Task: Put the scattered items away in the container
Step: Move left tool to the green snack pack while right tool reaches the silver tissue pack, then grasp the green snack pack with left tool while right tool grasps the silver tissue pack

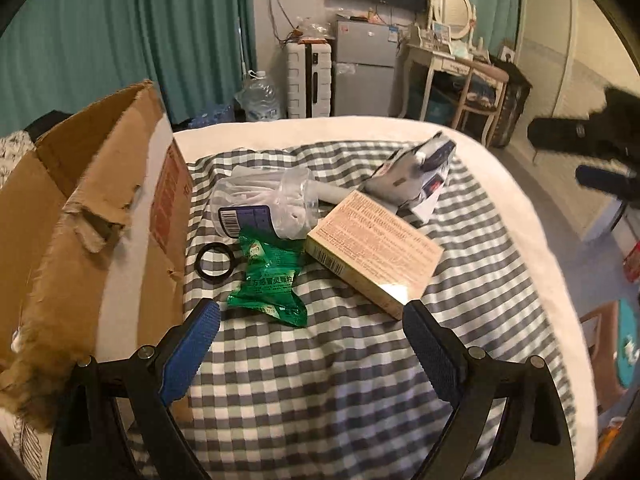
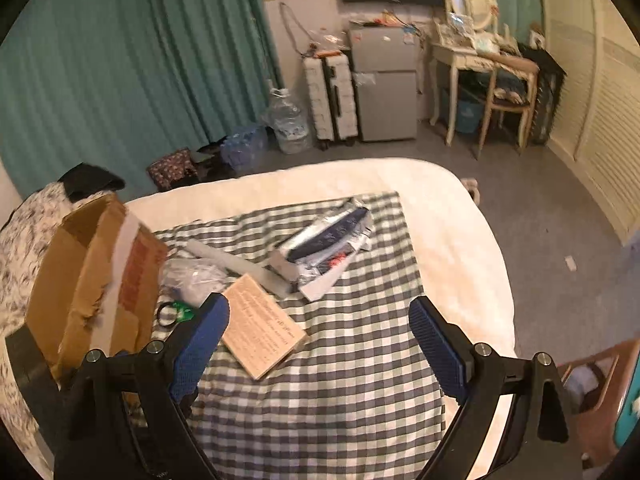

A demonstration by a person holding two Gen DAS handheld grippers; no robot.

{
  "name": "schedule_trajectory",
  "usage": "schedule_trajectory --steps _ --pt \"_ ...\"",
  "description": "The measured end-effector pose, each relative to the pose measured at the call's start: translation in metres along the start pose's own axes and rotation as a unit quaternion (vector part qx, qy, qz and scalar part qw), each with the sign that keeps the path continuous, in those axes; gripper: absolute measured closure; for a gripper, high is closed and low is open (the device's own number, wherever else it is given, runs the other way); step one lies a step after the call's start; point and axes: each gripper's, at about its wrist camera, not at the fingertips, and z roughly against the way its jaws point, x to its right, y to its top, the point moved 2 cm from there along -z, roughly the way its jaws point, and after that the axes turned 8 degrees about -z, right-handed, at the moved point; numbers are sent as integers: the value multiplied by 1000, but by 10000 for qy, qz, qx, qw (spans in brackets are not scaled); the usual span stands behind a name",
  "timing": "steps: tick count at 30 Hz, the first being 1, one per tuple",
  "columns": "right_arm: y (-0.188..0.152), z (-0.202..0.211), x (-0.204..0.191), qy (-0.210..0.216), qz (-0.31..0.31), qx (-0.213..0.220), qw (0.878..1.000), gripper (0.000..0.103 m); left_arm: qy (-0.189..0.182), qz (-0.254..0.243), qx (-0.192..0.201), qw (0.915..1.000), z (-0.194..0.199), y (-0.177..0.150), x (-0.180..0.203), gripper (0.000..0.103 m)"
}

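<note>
On the grey and white checked cloth lie a green crinkly packet, a black ring and a flat tan box, beside a big brown cardboard box.

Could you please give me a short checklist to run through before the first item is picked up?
1. Left tool open with nothing between its pads: ok.
2. Right tool open and empty: ok.
3. Brown cardboard box open at the top, flaps up: ok.
4. Room inside the box: cannot tell, its inside is hidden.
5. Crumpled green foil packet free on the grey-and-white checked cloth, in front of the left tool: ok.
6. Flat beige rectangular carton unobstructed: not ok, the right tool's left finger overlaps it in view.
</note>
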Motion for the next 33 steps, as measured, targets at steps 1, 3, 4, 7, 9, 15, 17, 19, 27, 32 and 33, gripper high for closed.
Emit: schedule_trajectory --steps 1,3,4,7,9,15,17,19,27,32,33 --pt "0 -3 1 -48 -31 27 10000 11 24 -8 -33 10000 -4 0 0 8" --pt "1 -9 4 -111 -71 37 9999 11 52 24 -58 10000 -10 0 -1 8" --pt "1 -12 4 -123 -76 26 9999 11 67 27 -68 10000 -13 0 -1 8" --pt "1 -19 6 -180 -90 13 9998 11 269 -40 -56 9996 -26 2 -2 8" --pt "0 -25 9 -129 -150 -94 9998 11 366 -121 -83 9992 -35 5 -2 8" --pt "-3 -31 14 -127 -201 -180 9996 11 641 -273 -193 9974 -63 16 -11 8" --pt "-2 -31 17 -117 -257 -179 9994 11 742 -489 -273 9957 -73 16 -10 8" --pt "0 -33 21 -85 -360 -203 9991 11 852 -683 -326 9935 -82 14 -9 8" --pt "-2 -52 30 -112 -504 -354 9980 11 45 408 -645 9971 -102 15 -43 57" --pt "4 -64 28 -13 -672 -438 9968 11 116 453 -627 9969 -94 21 -40 66" --pt "4 -66 27 29 -724 -442 9964 11 139 439 -603 9971 -92 22 -38 67"
